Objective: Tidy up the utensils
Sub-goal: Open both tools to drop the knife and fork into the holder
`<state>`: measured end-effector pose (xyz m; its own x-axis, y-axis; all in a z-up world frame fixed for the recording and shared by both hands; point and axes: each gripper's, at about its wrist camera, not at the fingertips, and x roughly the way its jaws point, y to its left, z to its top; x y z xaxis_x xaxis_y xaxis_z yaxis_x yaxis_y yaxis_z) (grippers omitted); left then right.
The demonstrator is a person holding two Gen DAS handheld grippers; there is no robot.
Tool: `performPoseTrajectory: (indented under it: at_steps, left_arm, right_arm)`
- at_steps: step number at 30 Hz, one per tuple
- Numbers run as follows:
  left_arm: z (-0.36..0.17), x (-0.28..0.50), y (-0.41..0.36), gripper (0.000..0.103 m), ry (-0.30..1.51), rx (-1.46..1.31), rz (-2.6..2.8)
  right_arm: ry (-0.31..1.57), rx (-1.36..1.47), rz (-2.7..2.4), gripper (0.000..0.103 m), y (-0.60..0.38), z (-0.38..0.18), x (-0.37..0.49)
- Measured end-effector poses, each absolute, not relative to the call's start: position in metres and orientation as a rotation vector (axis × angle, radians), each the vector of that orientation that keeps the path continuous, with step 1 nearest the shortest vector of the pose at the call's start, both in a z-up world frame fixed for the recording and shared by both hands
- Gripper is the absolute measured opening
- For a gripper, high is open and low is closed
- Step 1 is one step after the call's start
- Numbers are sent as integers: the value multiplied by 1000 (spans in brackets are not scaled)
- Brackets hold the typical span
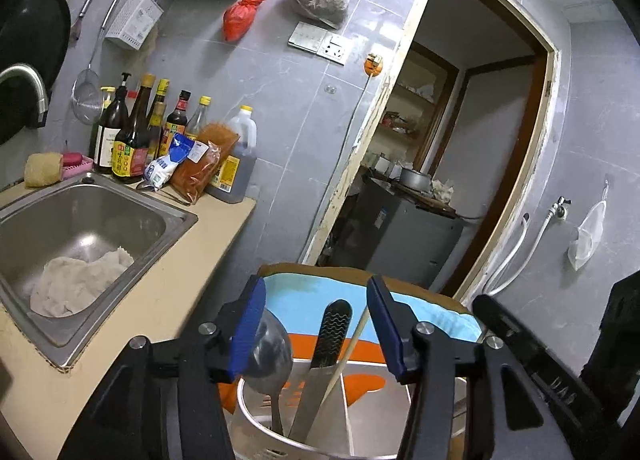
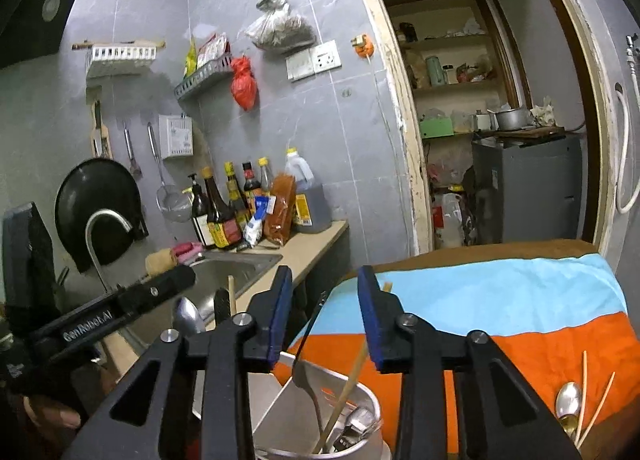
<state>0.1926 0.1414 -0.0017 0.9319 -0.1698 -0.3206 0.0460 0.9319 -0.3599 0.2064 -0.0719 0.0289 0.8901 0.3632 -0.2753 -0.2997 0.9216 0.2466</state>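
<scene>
Left wrist cam first: the left gripper [image 1: 316,324] is spread wide with nothing between its blue pads [image 1: 248,324], hanging right over the metal utensil holder [image 1: 360,426]. Standing in the holder's compartments are a big spoon [image 1: 272,348] bowl-up against the left pad, a flat tool with a wavy-pattern black handle [image 1: 334,334] leaning in the middle, and a chopstick [image 1: 347,356] tilted just to its right. The holder sits on a striped cloth [image 1: 304,292] (blue, orange, brown), and off to the left there's the sink [image 1: 120,195] with a rag in it and a row of sauce bottles [image 1: 132,131] by the wall. Right wrist cam: the right gripper [image 2: 325,316] is also wide open and holding nothing, hovering above the same holder [image 2: 360,400], where a fork [image 2: 306,374] and a chopstick [image 2: 344,400] stick up. The other gripper shows at the left edge. Far right on the cloth [image 2: 520,300] lie another spoon [image 2: 569,400] and a pair of loose chopsticks [image 2: 600,404], well apart from the holder.
</scene>
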Motion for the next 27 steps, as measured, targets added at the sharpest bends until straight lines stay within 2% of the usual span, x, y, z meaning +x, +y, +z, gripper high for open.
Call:
performPoseTrajectory:
  at_steps: [1, 4, 6, 8, 11, 12, 14, 27]
  left_arm:
    - [0, 192, 140, 55, 358, -351, -114]
    - [7, 190, 136, 63, 364, -336, -115]
    - [13, 187, 132, 72, 365, -323, -118]
    - [19, 184, 126, 81, 360, -309, -116]
    - [29, 178, 114, 97, 352, -285, -109]
    - [32, 175, 109, 101, 343, -276, -101]
    - [38, 170, 99, 102, 321, -259, -87]
    - [44, 144, 3, 103, 285, -164, -109]
  right_arm:
    - [319, 203, 344, 32, -74, 32, 205]
    - [303, 215, 325, 45, -82, 41, 199]
    - [291, 221, 308, 51, -91, 47, 195]
    - [284, 222, 286, 65, -101, 53, 189]
    - [274, 231, 246, 76, -119, 61, 180]
    - [273, 231, 236, 78, -125, 63, 178]
    - [273, 228, 207, 93, -137, 66, 172]
    - [299, 175, 94, 99, -228, 68, 122]
